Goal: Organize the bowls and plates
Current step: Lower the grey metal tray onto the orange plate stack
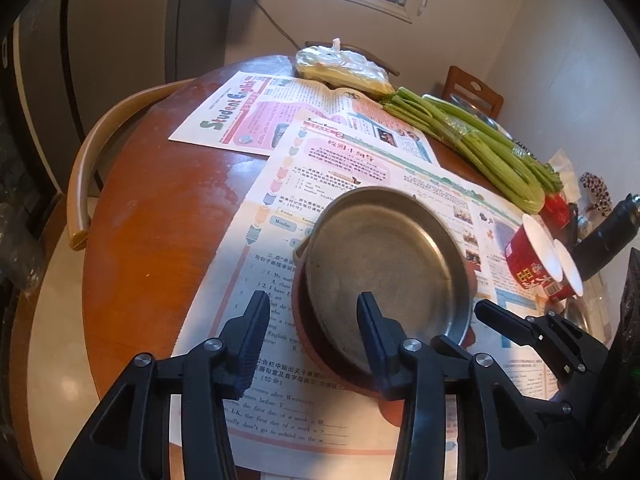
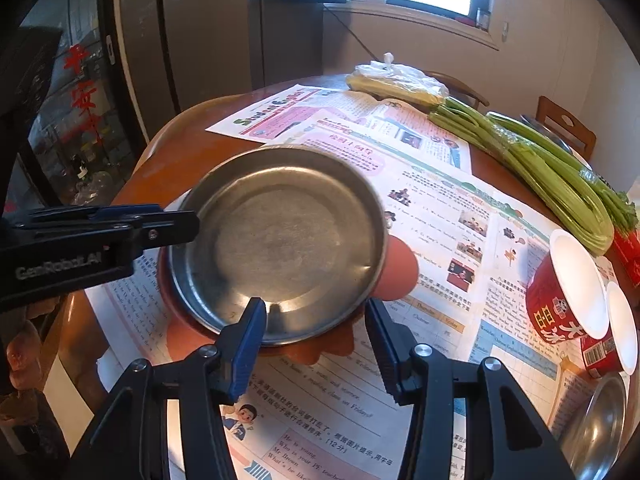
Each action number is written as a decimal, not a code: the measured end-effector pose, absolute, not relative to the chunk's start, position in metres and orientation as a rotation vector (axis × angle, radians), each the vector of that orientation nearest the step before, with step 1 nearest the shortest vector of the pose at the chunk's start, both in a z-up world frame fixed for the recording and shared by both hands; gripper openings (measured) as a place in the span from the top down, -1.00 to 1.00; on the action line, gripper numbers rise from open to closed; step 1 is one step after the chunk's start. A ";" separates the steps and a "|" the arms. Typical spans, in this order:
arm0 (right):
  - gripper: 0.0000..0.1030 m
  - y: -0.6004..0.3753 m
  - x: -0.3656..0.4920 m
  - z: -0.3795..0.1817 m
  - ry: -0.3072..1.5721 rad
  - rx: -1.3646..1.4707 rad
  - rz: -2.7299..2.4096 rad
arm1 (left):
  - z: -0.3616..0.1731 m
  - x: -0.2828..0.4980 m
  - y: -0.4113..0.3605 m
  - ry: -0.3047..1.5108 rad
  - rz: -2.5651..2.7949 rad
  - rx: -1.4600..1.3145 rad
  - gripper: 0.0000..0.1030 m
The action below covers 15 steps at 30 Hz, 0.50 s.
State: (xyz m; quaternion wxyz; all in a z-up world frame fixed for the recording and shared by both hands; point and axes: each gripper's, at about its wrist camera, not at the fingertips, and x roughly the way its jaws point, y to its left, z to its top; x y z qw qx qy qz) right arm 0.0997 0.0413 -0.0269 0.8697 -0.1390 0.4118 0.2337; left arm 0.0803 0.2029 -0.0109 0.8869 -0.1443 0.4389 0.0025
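- The steel plate [image 2: 280, 248] sits on an orange plate [image 2: 400, 268], on newspaper near the surface's near edge.
- Right gripper [image 2: 316, 320] is spread wide, straddling its near rim; left gripper [image 1: 312, 320] is spread too.
- Judgement: a grasp is being lined up; next, pinch the rim.
- Red bowls [image 2: 568, 300] wait rightward.

Both grippers, left [image 1: 313, 312] and right [image 2: 316, 316], point forward with fingers [image 1: 256, 320] spread wide (nothing gripped between them).

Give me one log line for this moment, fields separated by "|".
left gripper: open, at steel plate rim | right gripper: open, near rim | plate on orange mat | red bowls tipped
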 end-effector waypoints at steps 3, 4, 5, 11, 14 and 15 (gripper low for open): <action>0.00 0.037 0.099 -0.025 0.861 -0.254 0.519 | -0.011 0.080 0.204 0.912 -0.001 -0.315 0.06; 0.01 0.036 0.099 -0.025 0.864 -0.240 0.528 | -0.012 0.079 0.204 0.915 -0.001 -0.322 0.06; 0.01 0.035 0.098 -0.025 0.864 -0.230 0.533 | -0.013 0.079 0.205 0.917 -0.001 -0.328 0.05; 0.00 0.025 0.094 -0.013 0.815 -0.169 0.548 | -0.016 0.078 0.213 0.922 -0.007 -0.390 0.02; 0.00 0.015 0.096 -0.006 0.812 -0.091 0.587 | -0.013 0.071 0.218 0.880 -0.020 -0.448 -0.01; -0.03 0.011 0.098 -0.005 0.819 -0.058 0.597 | -0.012 0.068 0.218 0.867 -0.029 -0.460 -0.08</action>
